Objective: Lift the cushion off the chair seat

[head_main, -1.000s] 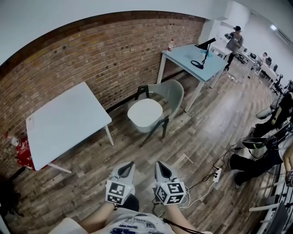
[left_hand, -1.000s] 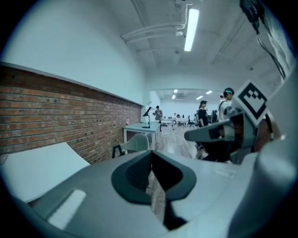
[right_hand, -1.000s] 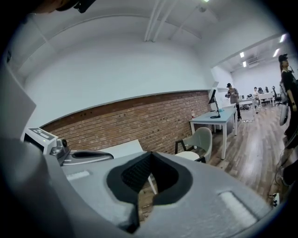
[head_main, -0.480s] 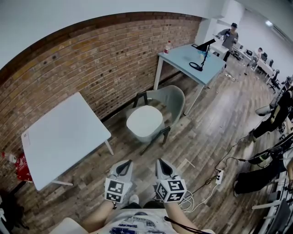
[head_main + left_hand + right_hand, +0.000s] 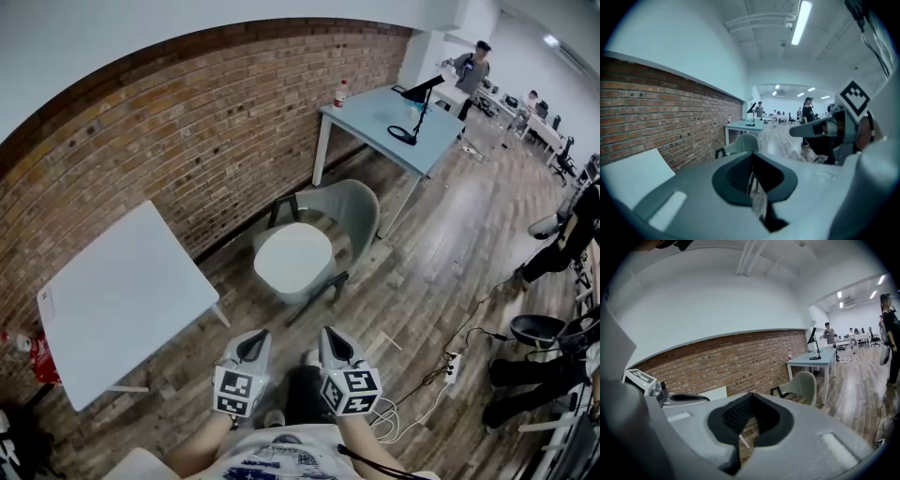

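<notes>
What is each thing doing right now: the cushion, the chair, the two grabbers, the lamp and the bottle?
Round white cushion: lying flat on the chair seat, not lifted.
Grey-green plastic chair: standing upright.
Left gripper: shut, empty, short of the chair.
Right gripper: shut, empty, short of the chair.
Black desk lamp: standing on the light blue table.
White bottle with red cap: upright at that table's corner.

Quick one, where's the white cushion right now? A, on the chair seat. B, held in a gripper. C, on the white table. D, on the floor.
A: the cushion lies flat on the seat of the grey chair, with nothing touching it.
</notes>
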Tool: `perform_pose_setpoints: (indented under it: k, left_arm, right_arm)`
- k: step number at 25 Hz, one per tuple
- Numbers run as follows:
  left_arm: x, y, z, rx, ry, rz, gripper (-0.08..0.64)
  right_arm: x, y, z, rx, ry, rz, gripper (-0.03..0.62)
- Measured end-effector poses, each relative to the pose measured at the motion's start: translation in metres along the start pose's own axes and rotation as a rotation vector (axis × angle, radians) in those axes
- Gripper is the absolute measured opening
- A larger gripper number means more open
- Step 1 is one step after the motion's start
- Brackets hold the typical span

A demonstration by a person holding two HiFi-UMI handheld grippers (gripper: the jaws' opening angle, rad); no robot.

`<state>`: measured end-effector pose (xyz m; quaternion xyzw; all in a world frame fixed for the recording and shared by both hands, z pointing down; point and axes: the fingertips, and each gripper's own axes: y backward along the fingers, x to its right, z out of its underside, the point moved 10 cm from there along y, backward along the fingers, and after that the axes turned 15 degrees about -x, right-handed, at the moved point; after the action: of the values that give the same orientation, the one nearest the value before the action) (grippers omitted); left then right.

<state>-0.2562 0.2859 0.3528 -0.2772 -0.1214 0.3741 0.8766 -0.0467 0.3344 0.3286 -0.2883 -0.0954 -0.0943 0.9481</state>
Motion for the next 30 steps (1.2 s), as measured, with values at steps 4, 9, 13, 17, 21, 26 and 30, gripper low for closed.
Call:
perform_pose_setpoints:
  k: [4,9,13,17,21,26,30]
  left_arm:
    - [-0.013,-0.042,-0.021,-0.025,-0.004,-0.010,-0.009]
    - [-0.034,-0.101,-0.054,-0.069,-0.008,-0.028,-0.009]
    - [-0.051,-0.147,-0.090,-0.092,0.005,-0.050,-0.009]
    - [-0.070,-0.195,-0.117,-0.095,0.026,-0.077,-0.009]
    - [-0.080,-0.233,-0.137,-0.118,0.039,-0.093,-0.009]
    - [-0.087,-0.260,-0.158,-0.139,0.050,-0.113,-0.009]
    - [-0.104,-0.278,-0.158,-0.158,0.059,-0.123,-0.009]
  right_arm:
    - [0.035,-0.037,-0.019,-0.013,-0.031,-0.022,-0.002]
    - [0.080,-0.092,-0.056,-0.033,-0.034,-0.053,-0.002]
    - [0.119,-0.128,-0.094,-0.053,-0.021,-0.081,-0.002]
    - [0.160,-0.161,-0.125,-0.076,-0.012,-0.096,-0.002]
    - [0.198,-0.188,-0.145,-0.091,-0.008,-0.109,-0.002]
    - [0.229,-0.218,-0.163,-0.111,-0.002,-0.119,-0.002]
    - [0.235,-0.245,-0.168,-0.137,-0.007,-0.127,-0.002]
